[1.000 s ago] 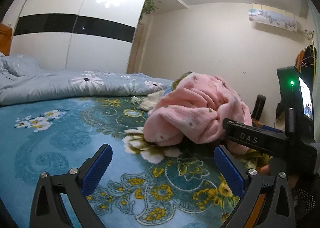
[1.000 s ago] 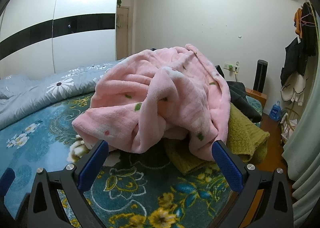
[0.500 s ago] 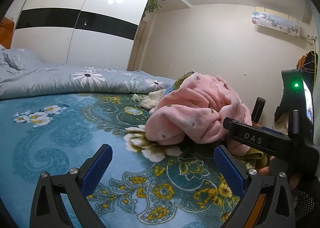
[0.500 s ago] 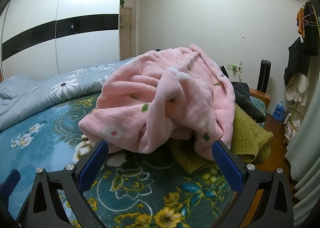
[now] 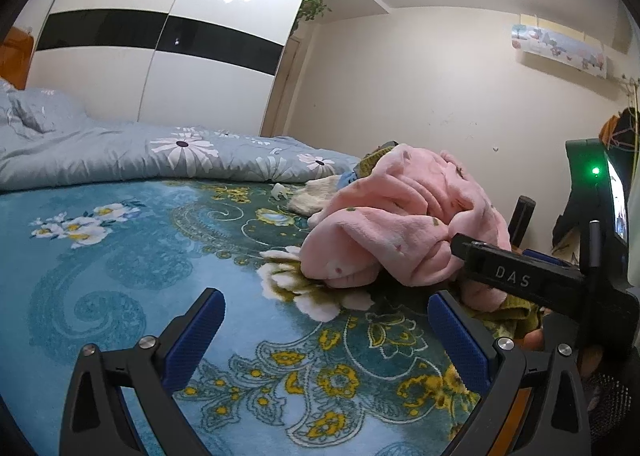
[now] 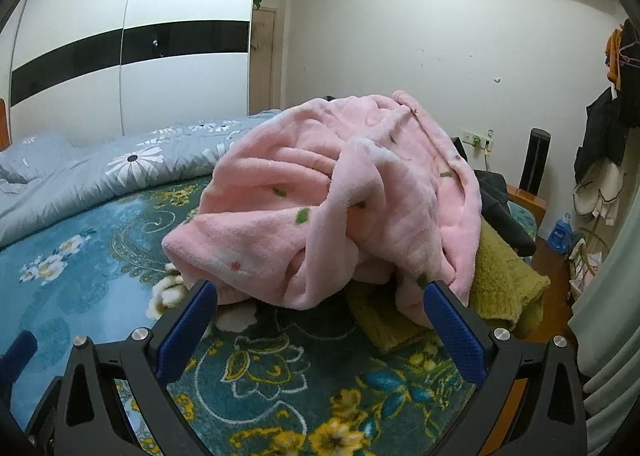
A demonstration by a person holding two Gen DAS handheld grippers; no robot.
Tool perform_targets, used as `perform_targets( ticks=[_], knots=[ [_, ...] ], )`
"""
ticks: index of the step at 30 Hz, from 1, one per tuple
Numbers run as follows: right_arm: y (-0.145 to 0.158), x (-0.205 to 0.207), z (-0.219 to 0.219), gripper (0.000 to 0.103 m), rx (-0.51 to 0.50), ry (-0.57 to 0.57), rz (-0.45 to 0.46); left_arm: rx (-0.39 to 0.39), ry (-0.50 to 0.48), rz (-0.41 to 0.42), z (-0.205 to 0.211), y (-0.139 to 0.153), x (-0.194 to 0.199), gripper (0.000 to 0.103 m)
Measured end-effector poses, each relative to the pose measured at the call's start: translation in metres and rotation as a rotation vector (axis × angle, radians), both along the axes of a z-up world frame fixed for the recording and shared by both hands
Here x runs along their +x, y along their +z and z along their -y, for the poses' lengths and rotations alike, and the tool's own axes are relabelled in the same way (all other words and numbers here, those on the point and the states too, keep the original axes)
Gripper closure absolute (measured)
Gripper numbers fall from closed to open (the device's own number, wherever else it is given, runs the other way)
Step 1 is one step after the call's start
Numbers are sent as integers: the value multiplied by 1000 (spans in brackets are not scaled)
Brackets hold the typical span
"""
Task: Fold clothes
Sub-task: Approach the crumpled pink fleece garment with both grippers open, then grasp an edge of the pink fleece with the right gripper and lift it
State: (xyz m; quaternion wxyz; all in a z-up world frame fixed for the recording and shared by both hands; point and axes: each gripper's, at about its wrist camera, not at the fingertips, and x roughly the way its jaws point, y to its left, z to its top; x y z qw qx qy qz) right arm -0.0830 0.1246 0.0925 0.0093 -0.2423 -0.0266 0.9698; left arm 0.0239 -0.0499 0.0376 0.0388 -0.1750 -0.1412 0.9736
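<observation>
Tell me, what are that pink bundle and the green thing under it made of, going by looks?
The pink garment looks like plush fleece: a soft, matte, fuzzy pile that falls in thick rounded folds, dotted with small green and red specks. The olive-green piece beneath it seems a coarser, nubbly knit or boucle, with a rough, loopy surface. Both are guesses from texture alone; the fibre itself can't be told.

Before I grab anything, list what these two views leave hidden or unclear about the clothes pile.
- Pink fleece garment: bunched in both views; its type, collar and sleeves cannot be made out.
- Olive knit: mostly buried under the pink fleece in the right wrist view.
- Dark garment: behind the pile, only an edge shows.
- Cream item: left wrist view, small and partly behind the pile.
- Right gripper: left wrist view, covers the pile's right side.
</observation>
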Motion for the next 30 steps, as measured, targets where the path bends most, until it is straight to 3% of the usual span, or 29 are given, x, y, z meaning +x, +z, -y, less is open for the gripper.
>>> perform_targets(
  ticks=[4,8,12,14,16,18,19,20,25,30],
  knots=[
    [15,-12,-5,0,-24,18,-36,15,10,2,5,0,0,0],
    [32,-37,-8,0,17,20,-53,30,18,6,8,-2,0,0],
    [34,-72,-12,0,75,-23,8,43,28,11,13,-2,0,0],
    [30,-87,-24,3,21,-41,74,54,32,11,16,-3,0,0],
    [26,-93,-37,27,-48,-50,125,70,38,11,20,-3,1,0],
    [21,-97,-49,64,-104,-63,180,88,43,11,24,-4,1,0],
    [19,-98,-54,74,-133,-60,204,97,45,11,26,-4,2,0],
    [18,-99,-58,94,-163,-54,226,106,47,10,28,-4,3,0],
    [47,-80,-58,98,-314,79,232,147,65,0,40,-3,6,0],
    [115,-43,-14,99,-425,391,163,192,112,-18,61,-1,13,0]
  ],
)
